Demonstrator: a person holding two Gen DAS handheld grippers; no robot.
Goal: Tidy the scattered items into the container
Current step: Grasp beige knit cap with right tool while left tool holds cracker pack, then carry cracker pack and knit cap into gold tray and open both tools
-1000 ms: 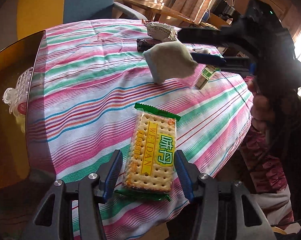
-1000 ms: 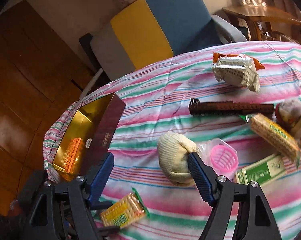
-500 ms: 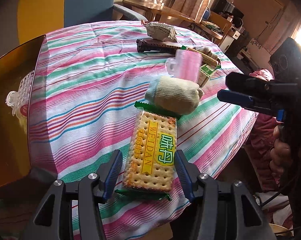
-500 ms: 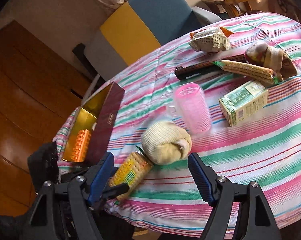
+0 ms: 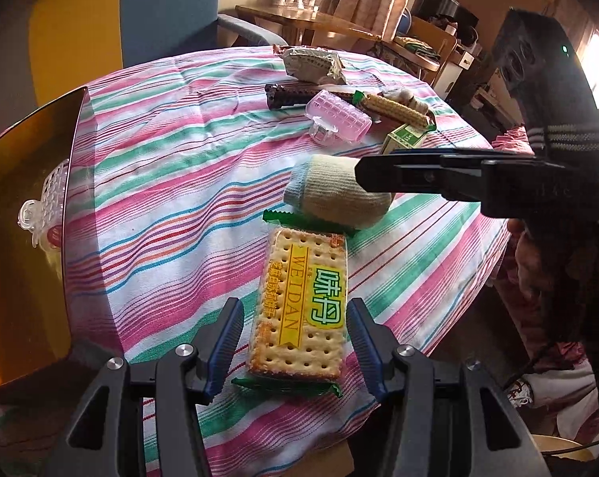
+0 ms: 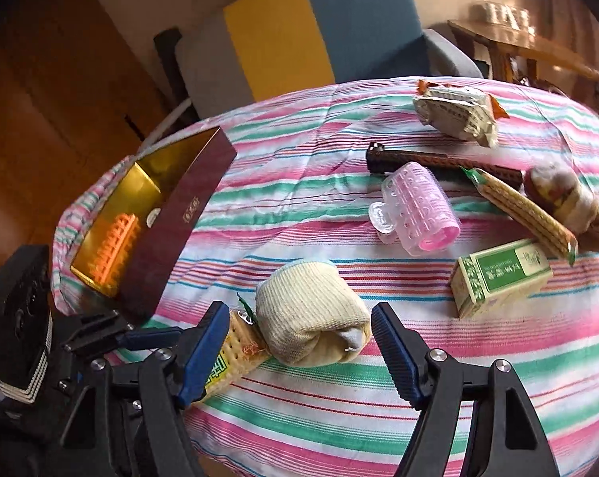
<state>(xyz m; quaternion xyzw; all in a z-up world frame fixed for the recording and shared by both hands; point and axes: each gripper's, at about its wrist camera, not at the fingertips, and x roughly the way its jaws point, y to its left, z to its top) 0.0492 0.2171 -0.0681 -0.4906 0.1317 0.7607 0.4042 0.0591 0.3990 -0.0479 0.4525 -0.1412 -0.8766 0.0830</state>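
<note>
Your left hand-held gripper [image 5: 295, 342] straddles the cracker packet [image 5: 301, 310] on the striped worktop [image 5: 160, 183], jaws apart and not yet pressing. The right hand-held gripper [image 6: 299, 342] has just narrowed around the rolled sock [image 6: 311, 318], not touching. Next: clamp, lift and carry to the gold-lined box [image 6: 172, 214].

Left gripper [image 5: 295, 342] straddles the flat cracker packet [image 5: 303, 306] on the striped tablecloth [image 5: 160, 183]; pads stand off both edges. Rolled cream sock [image 5: 335, 190] lies just beyond the packet's far end, touching it. Dark rectangular gift box [image 6: 176, 230] sits left of this gripper. Right gripper [image 6: 299, 346] brackets the sock, pads clear. Pink plastic hair roller [image 6: 415, 210] lies beyond it; small green carton [image 6: 498, 274] beyond-right; orange roller [image 6: 112, 246] inside the box.
</note>
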